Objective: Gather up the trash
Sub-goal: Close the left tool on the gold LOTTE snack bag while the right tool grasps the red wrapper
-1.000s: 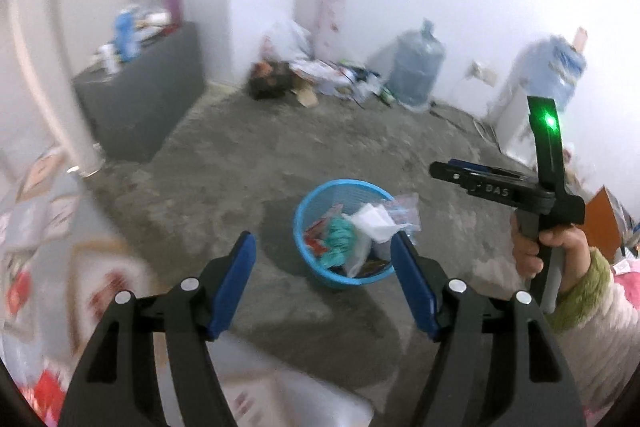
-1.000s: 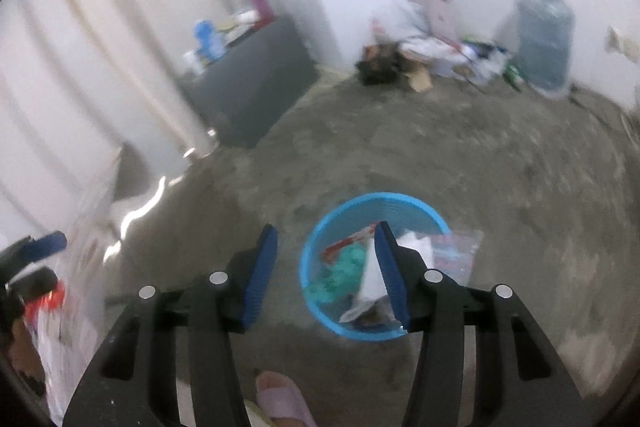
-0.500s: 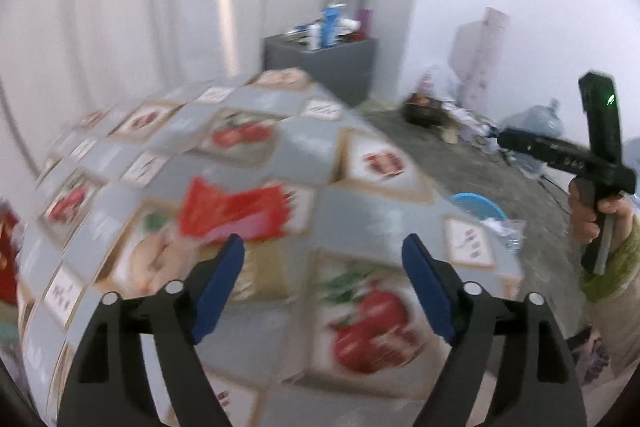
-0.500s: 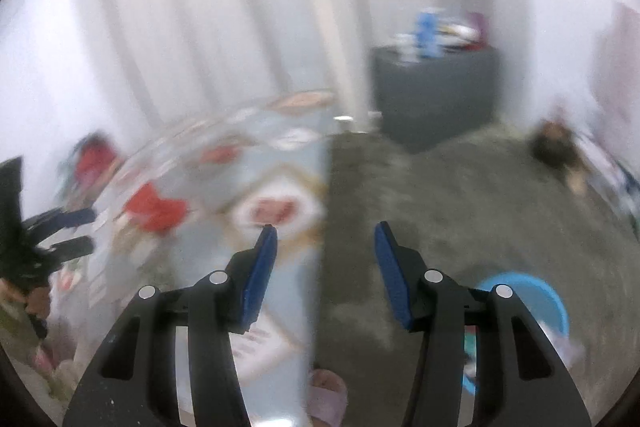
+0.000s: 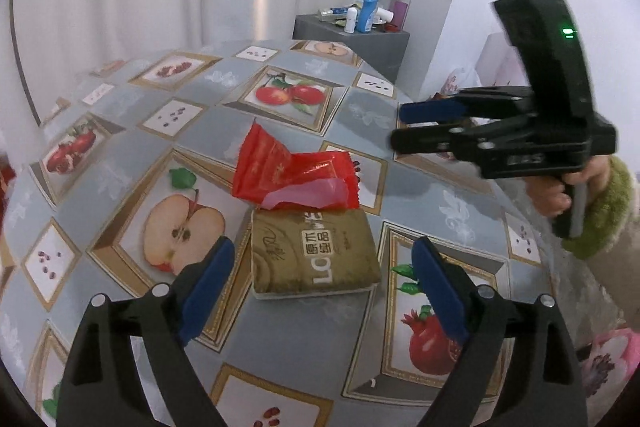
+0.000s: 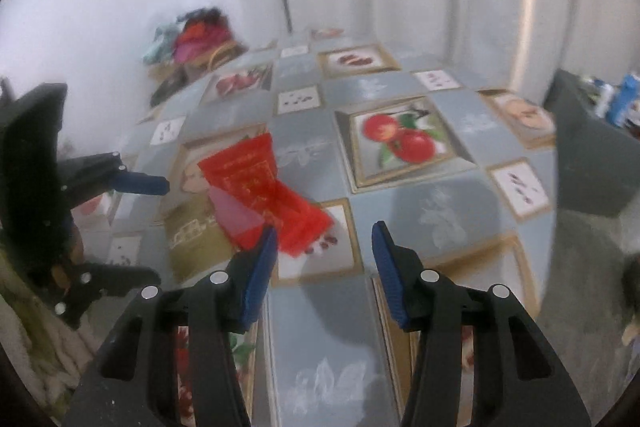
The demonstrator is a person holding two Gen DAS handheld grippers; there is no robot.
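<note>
Red wrapper (image 5: 294, 173): we are seeing a crumpled red foil wrapper lying on the tablecloth (image 5: 120, 155), its long axis running left to right in the left wrist view, with a pale pink inner flap showing at its near edge.
Tissue pack (image 5: 314, 253): a flat olive-gold packet is lying just in front of the wrapper – the wrapper's near edge is overlapping its far edge – with white lettering on top.
Left gripper (image 5: 318, 281): we are holding it above the table, jaws spread wide after just opening further, the packet lying in line with the gap; the pads are touching nothing.
Right gripper (image 6: 323, 267): its jaws are partly apart, having just been narrowing, with only tablecloth between them; the wrapper is lying just beyond its left finger.
Left view only: a grey cabinet (image 5: 352, 39) with bottles on top, and a hand (image 5: 560, 187) in a green cuff gripping the right tool.
Right view only: a blurred heap of clothing (image 6: 192, 35) beyond the table's far corner.
</note>
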